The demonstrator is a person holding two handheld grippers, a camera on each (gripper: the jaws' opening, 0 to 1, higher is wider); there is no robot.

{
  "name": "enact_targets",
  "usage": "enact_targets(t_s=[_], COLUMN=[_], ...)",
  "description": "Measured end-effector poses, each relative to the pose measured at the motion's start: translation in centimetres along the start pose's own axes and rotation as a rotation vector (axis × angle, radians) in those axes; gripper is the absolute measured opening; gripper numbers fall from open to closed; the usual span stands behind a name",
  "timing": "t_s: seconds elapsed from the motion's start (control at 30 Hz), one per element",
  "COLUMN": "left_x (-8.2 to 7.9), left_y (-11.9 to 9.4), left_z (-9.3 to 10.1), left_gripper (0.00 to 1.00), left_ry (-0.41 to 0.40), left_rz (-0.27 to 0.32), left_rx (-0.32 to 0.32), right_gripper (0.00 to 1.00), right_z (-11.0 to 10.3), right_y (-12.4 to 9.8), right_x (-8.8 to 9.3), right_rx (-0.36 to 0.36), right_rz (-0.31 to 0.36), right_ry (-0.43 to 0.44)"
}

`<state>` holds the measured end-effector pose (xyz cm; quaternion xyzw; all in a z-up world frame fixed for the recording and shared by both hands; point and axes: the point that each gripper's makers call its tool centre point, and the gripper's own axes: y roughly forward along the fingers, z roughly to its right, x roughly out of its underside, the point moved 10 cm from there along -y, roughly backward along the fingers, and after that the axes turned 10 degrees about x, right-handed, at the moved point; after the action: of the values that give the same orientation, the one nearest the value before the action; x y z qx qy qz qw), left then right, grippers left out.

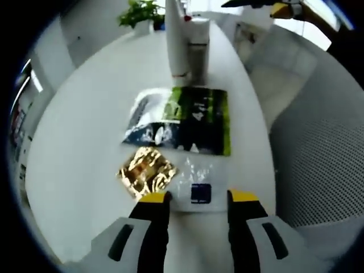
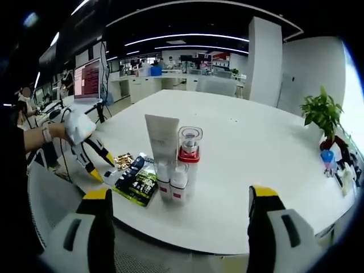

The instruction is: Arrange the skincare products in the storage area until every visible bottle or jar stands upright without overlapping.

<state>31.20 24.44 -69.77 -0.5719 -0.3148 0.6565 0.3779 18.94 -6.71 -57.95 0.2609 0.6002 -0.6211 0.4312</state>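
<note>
In the left gripper view the tall white tube [image 1: 177, 42] runs out of the top of the picture, so its upper end is cut off, and the bottles behind it are mostly hidden by it; the print on the sachets is too blurred to read. In the right gripper view that tube [image 2: 161, 139] stands upright on the white table [image 2: 267, 165], close beside a clear-capped bottle with a red collar [image 2: 189, 151] and two small white bottles [image 2: 172, 181] in front of it, all upright in one tight cluster near the table's near edge. Flat beside them lie a dark and green sachet [image 1: 199, 120], a crumpled gold foil packet [image 1: 147, 170] and a small clear packet with a blue label [image 1: 196, 190]. The left gripper [image 1: 197, 199] hangs released, its jaws apart on either side of that clear packet, grasping nothing. The right gripper [image 2: 179, 199] is spread wide and empty, back from the table edge. A potted plant [image 2: 323, 116] stands far off on the table.
</note>
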Motion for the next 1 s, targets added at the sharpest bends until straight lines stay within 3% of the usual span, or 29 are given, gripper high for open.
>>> enact_targets(t_s=[0.53,1.0], left_x=[-0.9,-3.1], left_y=[0.0,-2.7], left_z=[0.0,-1.3], left_gripper=[0.41,0.41], left_ry=[0.060,0.119], left_rz=[-0.041,-0.012], left_rx=[0.019,-0.026], right_gripper=[0.99,0.99], right_z=[0.0,0.3], right_y=[0.1,-0.3], right_x=[0.5,0.6], right_rx=[0.014,0.028], right_rz=[-0.010,0.006], right_ry=[0.010,0.028])
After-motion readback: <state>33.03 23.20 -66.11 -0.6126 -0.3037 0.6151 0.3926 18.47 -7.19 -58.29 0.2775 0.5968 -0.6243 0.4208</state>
